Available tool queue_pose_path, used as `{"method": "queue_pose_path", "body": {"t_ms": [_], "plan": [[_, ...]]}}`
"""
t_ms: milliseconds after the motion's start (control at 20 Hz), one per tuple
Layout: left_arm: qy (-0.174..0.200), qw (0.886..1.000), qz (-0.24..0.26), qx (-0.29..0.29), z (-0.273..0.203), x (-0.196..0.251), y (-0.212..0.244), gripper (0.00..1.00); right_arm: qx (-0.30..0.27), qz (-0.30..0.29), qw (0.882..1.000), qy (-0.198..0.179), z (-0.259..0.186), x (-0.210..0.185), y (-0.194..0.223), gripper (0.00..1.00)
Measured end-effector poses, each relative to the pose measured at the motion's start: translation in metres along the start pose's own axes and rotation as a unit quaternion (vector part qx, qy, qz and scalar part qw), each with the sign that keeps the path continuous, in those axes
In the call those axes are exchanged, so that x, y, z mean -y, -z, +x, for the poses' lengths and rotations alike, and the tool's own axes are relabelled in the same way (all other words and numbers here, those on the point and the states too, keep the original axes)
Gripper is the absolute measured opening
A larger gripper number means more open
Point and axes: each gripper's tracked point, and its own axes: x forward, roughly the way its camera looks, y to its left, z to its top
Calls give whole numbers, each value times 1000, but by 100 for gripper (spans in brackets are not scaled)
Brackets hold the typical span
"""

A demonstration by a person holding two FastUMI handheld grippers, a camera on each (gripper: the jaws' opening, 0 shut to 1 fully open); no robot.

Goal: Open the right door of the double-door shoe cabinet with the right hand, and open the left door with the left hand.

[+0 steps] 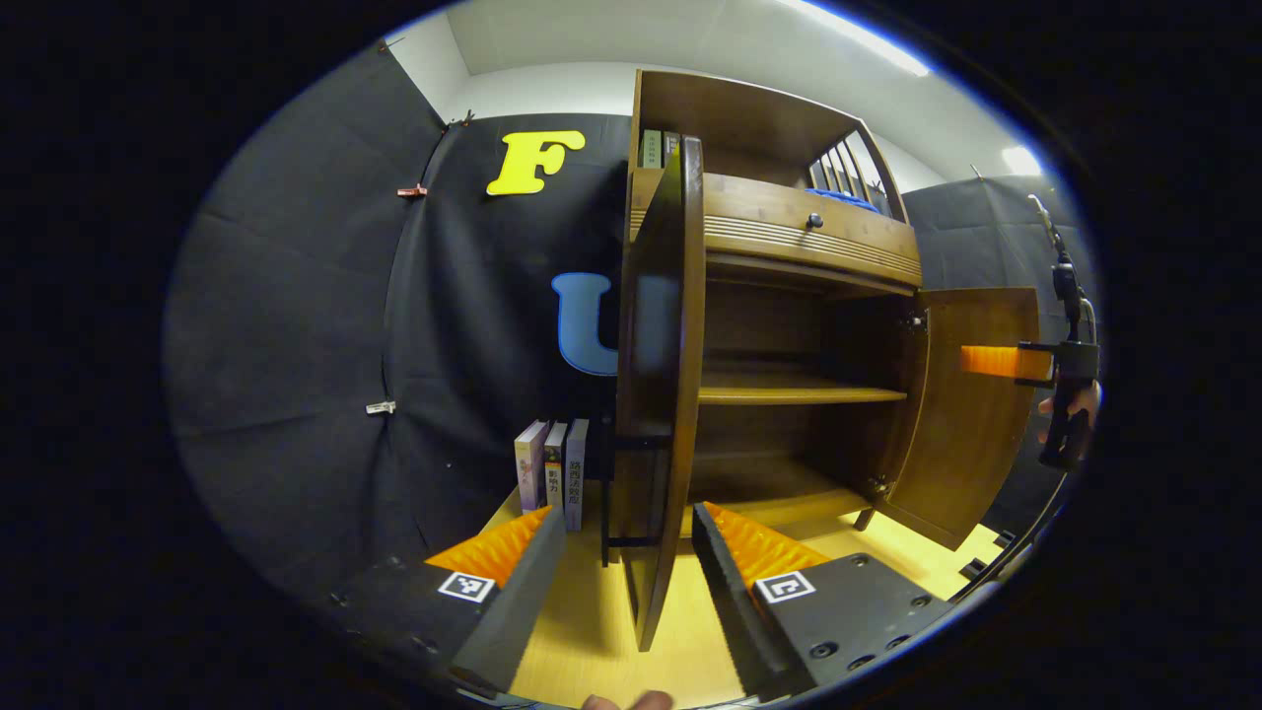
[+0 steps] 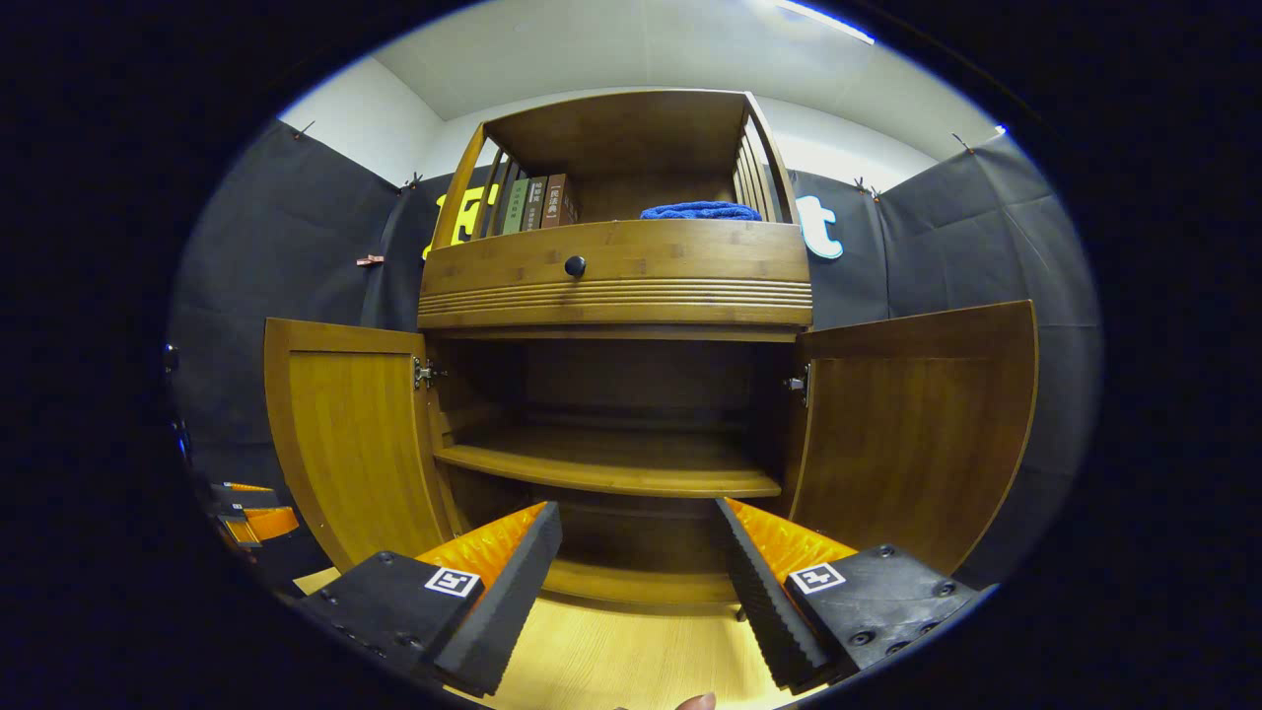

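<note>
Left door [image 1: 659, 394] edge-on between open, empty jaws of left gripper [image 1: 631, 572]; right gripper [image 2: 636, 582] likewise gaped, facing cabinet [image 2: 616, 286], right door [image 2: 912, 434] swung wide.

- Shoe cabinet [image 2: 621, 286]: brown wood, smooth, slightly glossy.
- Surface [image 2: 611, 661]: pale wood, satin sheen.
- Booth wall [image 1: 296, 345]: matt black cloth.
- Folded towel [image 2: 700, 210]: blue nubby cloth.

Each gripper carries two long ridged fingers [image 2: 513, 582]; behind them sit flat dark plates with round screws [image 2: 873, 597]; each plate bears a small square black-and-white marker [image 2: 453, 581].
</note>
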Motion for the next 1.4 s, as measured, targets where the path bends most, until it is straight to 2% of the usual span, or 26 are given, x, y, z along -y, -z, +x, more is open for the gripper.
{"method": "queue_pose_path", "body": {"t_ms": [150, 500, 600, 700, 1000, 1200, 1400], "plan": [[-2, 1000, 7, 11, -3, 13, -11, 93, 1, 0, 1000, 0, -2, 2, -1, 96], [4, 1000, -6, 29, 13, 57, -33, 94, 4, 0, 1000, 8, -6, 11, -5, 96], [-12, 999, -4, 31, 13, 57, -34, 94, 4, -1, 1000, 9, -8, 13, -5, 98], [-9, 999, -4, 34, 15, 68, -37, 95, 5, 1, 1000, 11, -10, 13, -5, 98], [35, 999, -5, 39, 20, 114, -49, 94, 8, -1, 1000, 21, -15, 18, -5, 96], [35, 999, 7, 34, 31, 126, -51, 92, 10, -11, 999, 28, -19, 17, -2, 98], [26, 999, -5, 32, 41, 127, -54, 97, 11, -11, 999, 35, -24, 16, 0, 96]]}}
